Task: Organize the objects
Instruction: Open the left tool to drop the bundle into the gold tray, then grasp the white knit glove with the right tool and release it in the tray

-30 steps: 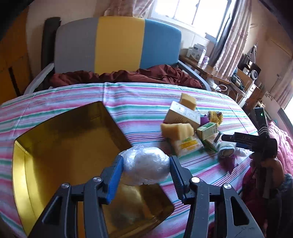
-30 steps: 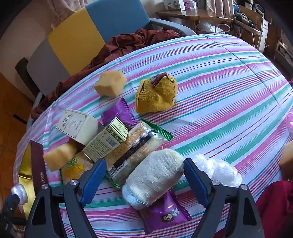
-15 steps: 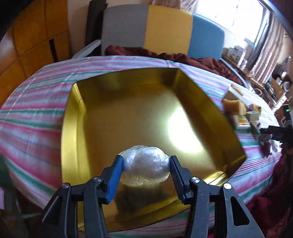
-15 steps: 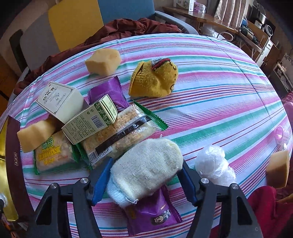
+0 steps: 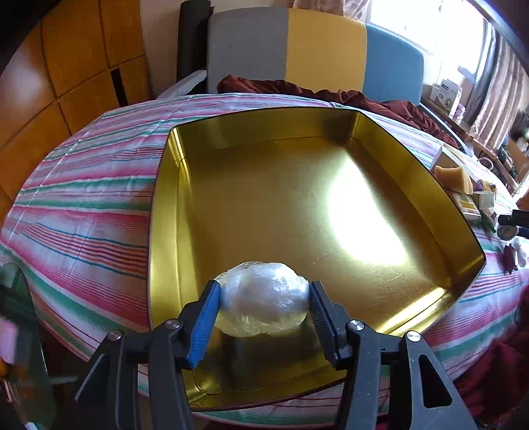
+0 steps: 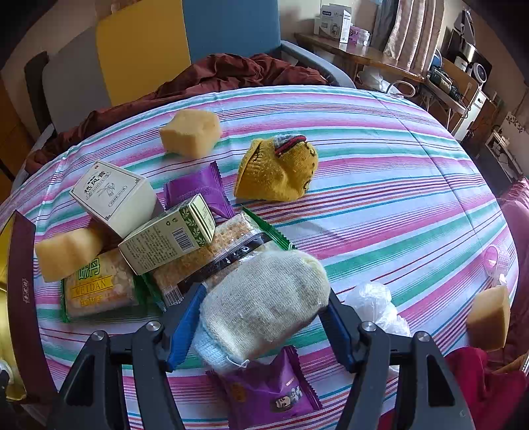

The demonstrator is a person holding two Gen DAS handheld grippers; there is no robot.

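A bright, cluttered room around a table under a striped cloth

A pink, green and white striped tablecloth covers the table; behind it stands a grey, yellow and blue panelled chair back with a crumpled maroon fabric on it. Orange wooden wall panels stand left; a sunlit window with pinkish curtains glows right.

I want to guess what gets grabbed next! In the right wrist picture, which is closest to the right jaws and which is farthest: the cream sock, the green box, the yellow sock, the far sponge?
1. cream sock: between the jaws of the right gripper.
2. green box: just beyond, leftward.
3. yellow sock: mid-table.
4. far sponge: farthest back, toward the chair.
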